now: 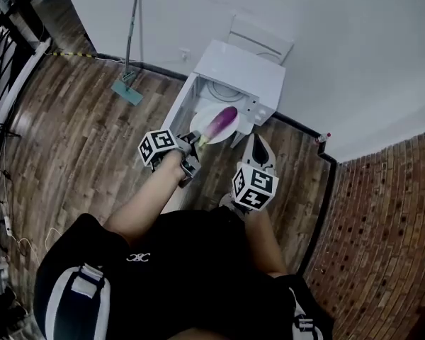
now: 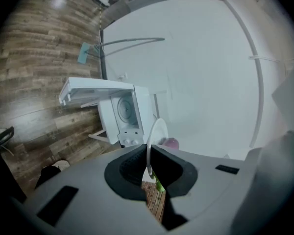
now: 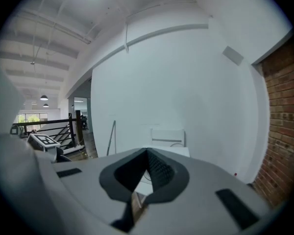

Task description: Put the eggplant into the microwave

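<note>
Left claw (image 2: pixel 148 154) pinches thin round white plate (image 1: pixel 206 117) bearing glossy eggplant (image 1: pixel 222 122); right claw (image 3: pixel 146 153) clenched.

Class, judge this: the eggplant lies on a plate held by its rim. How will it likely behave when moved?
The eggplant looks rounded and glossy, so it may roll or slide. It lies loose on the plate, which the left gripper pinches only at the rim, so tilting could tip it off.
</note>
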Demonstrator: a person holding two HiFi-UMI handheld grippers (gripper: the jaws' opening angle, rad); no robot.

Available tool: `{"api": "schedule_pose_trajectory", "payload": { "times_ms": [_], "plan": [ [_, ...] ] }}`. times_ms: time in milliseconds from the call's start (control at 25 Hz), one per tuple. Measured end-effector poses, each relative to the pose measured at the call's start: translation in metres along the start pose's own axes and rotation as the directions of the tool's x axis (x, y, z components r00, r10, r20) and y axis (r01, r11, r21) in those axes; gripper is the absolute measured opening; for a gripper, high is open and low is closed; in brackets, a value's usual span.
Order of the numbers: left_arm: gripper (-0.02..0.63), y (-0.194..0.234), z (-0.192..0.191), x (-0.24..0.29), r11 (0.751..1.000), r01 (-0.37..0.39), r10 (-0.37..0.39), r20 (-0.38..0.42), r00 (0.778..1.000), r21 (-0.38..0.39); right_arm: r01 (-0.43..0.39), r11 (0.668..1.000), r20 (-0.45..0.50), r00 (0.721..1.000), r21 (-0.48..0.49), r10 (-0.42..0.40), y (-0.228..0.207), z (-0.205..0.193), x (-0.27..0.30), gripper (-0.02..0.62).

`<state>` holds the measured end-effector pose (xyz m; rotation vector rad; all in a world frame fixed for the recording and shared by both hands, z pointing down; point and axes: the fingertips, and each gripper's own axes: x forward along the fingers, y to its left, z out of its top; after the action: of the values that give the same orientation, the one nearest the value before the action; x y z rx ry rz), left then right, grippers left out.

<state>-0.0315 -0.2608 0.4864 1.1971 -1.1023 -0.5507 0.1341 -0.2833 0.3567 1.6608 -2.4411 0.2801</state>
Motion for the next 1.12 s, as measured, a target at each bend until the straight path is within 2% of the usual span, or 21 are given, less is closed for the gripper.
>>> {"api": "schedule_pose_trajectory", "payload": {
  "times_ms": [280,400,520,640,800,960,1120],
  "plan": [
    [0.023,0.005,0.007,0.062,0.998,-0.025,0.032,0.142,0.989,-0.052,-0.159,0.986,-0.058,0.986,-0.049,0.157,-0.056,0.008,0.075,0.005],
    [0.023,0.022,0.013,0.087,0.996,-0.054,0.068,0.185,0.980,-0.078,-0.210,0.974,-0.095,0.975,-0.088,0.201,-0.066,-0.004,0.110,0.005],
    [0.023,0.048,0.016,0.115,0.992,-0.071,0.090,0.193,0.977,-0.100,-0.257,0.964,-0.131,0.960,-0.070,0.247,-0.061,-0.030,0.141,0.005],
    [0.023,0.085,0.024,0.152,0.991,-0.071,0.094,0.202,0.975,-0.115,-0.306,0.950,-0.141,0.945,-0.064,0.295,-0.051,-0.072,0.173,0.005],
    [0.023,0.146,0.047,0.208,0.991,-0.053,0.081,0.242,0.967,-0.119,-0.361,0.931,-0.159,0.923,-0.054,0.349,-0.044,-0.153,0.216,0.005],
    [0.023,0.196,0.075,0.266,0.994,0.006,0.024,0.285,0.958,-0.106,-0.381,0.925,-0.147,0.915,0.002,0.377,-0.054,-0.239,0.266,0.005],
    [0.023,0.233,0.097,0.315,0.996,0.054,-0.032,0.301,0.953,-0.065,-0.389,0.921,-0.096,0.917,-0.003,0.387,-0.064,-0.308,0.302,0.005]
  ]
}}
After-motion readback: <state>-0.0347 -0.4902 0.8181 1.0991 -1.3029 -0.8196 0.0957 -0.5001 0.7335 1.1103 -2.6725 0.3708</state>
